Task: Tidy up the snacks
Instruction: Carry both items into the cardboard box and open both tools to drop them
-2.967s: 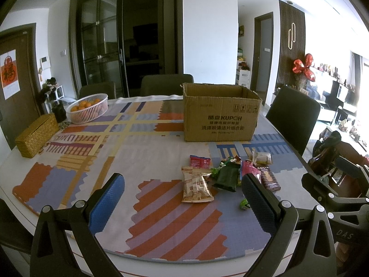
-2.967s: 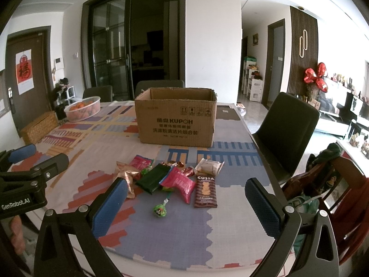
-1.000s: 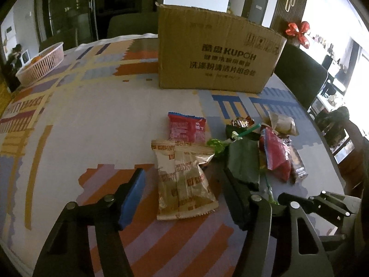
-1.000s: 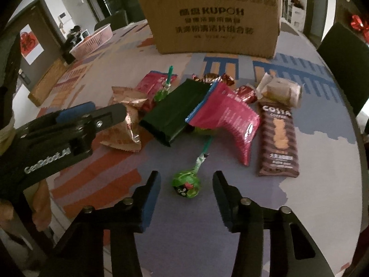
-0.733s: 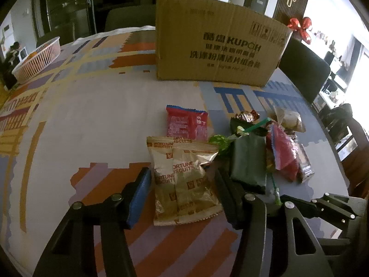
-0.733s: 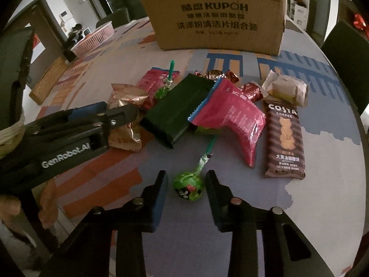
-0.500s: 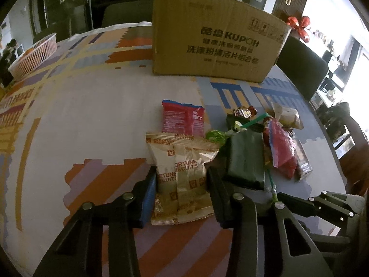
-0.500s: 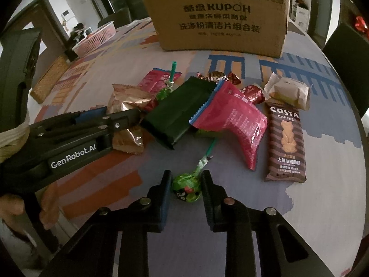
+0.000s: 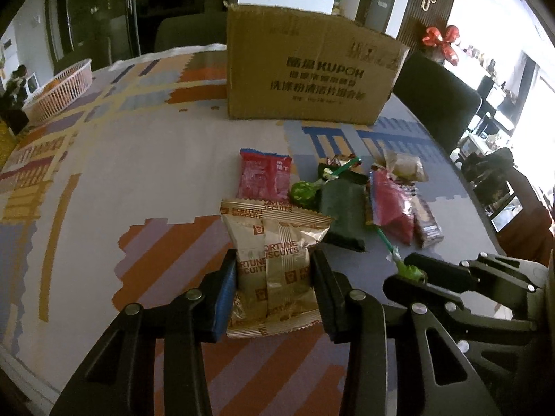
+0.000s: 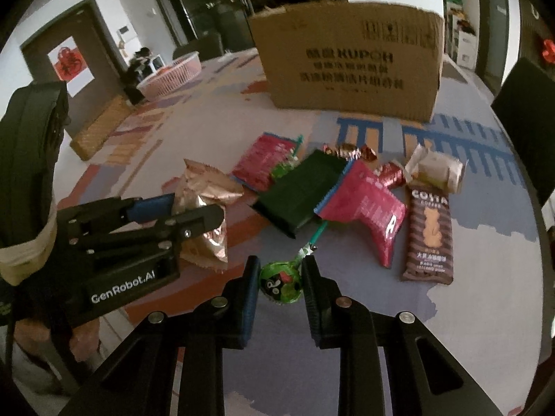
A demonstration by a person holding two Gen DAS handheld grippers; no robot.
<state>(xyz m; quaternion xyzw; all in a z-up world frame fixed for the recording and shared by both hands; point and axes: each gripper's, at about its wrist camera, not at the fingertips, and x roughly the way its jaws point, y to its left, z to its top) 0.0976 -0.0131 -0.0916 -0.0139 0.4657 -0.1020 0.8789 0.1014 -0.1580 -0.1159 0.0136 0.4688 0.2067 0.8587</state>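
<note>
Left wrist view: left gripper [image 9: 274, 282] clamps the gold foil "FORTUNE BISCUITS" packet [image 9: 274, 260] on the patterned tablecloth [image 9: 138, 180]. Right gripper [image 10: 280, 286] pinches a green-wrapped lollipop [image 10: 281, 282] beside the brown "COSTA" bar [image 10: 431, 234], before the "KUPOH" cardboard box [image 10: 350, 59].

You can read "KUPOH" on the cardboard box [image 9: 308, 69], "FORTUNE BISCUITS" on the gold packet [image 9: 274, 260], "COSTA" on the brown wrapper [image 10: 430, 232], and "GenRobot.AI" on your left hand-held gripper [image 10: 121, 287].
</note>
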